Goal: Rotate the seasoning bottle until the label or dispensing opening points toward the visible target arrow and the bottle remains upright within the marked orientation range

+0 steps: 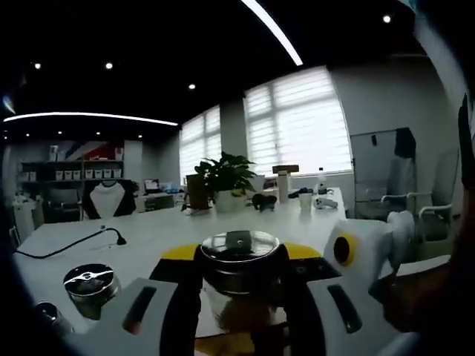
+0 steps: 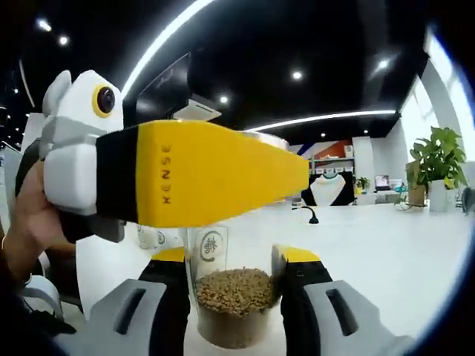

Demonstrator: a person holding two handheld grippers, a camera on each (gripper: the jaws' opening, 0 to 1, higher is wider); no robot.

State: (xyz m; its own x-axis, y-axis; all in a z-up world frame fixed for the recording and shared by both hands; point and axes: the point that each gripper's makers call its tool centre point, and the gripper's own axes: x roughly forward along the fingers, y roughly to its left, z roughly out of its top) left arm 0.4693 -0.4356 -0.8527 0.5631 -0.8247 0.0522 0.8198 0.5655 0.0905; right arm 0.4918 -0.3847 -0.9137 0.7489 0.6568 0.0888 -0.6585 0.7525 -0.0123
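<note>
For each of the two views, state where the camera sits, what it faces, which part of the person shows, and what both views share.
Left gripper view: rides the left gripper, facing windows across a white table; right gripper enters at right.
Right gripper view: rides the right gripper, facing shelves; left gripper and hand cross above.
Shared: the seasoning bottle, potted plant.

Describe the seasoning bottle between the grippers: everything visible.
The seasoning bottle is a clear jar, glass or plastic by its look, roughly half full of tan granules, with a pale emblem printed on its wall. A shiny metal lid with a dark centre caps it. It stands upright over the white table, pinched between the fingers of both grippers.
</note>
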